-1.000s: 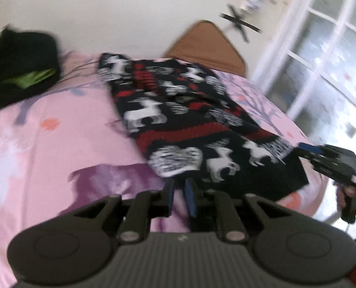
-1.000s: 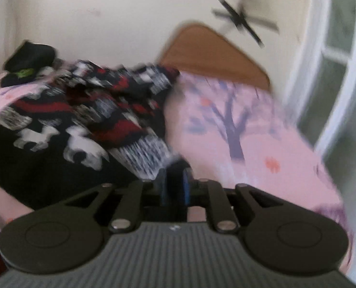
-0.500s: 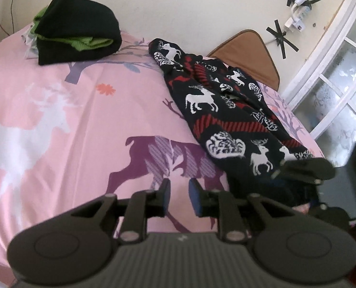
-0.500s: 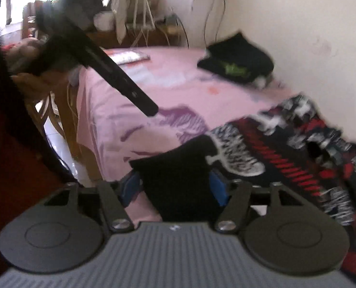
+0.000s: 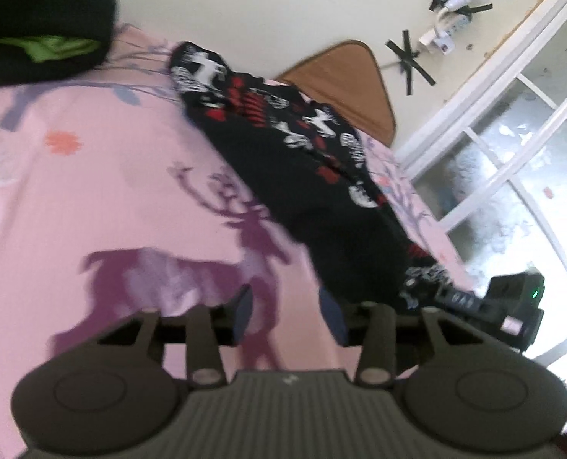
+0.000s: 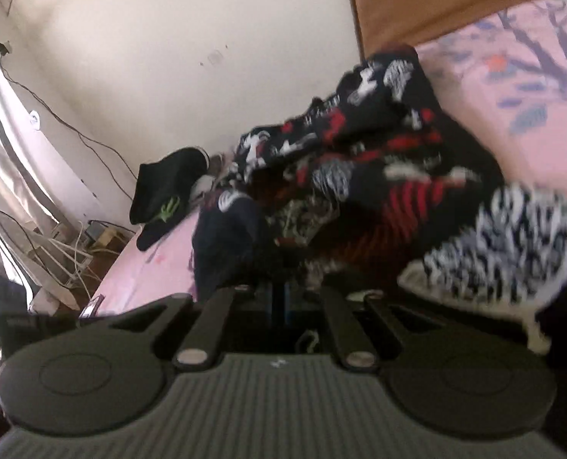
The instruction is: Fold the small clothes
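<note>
Pink bedsheet (image 5: 92, 176) with purple deer and tree prints covers the bed, pushed against a cream wall; window (image 5: 512, 160) on the right in my left view, brown headboard (image 5: 344, 76) at the far end.

The patterned garment (image 5: 314, 191), black with white reindeer and red bands, lies as a long strip on the sheet. In my left view its long axis runs diagonally, from the far end near the wall and headboard down to the near right edge of the bed. The far end points toward the wall; the near end reaches my right gripper (image 5: 486, 306). The near part shows mostly plain black fabric.

My left gripper (image 5: 287, 317) is over bare sheet, just left of the garment's near end. Its jaws are opening, nothing between them, only sheet below.

In the right view, my right gripper (image 6: 279, 298) has its jaws fully together, with the garment (image 6: 359, 176) bunched right at the tips. The view is blurred; the fabric edge appears pinched there, but I can't confirm it.

A folded black-and-green pile (image 5: 42, 26) sits at the far left by the wall, well apart from the garment.
</note>
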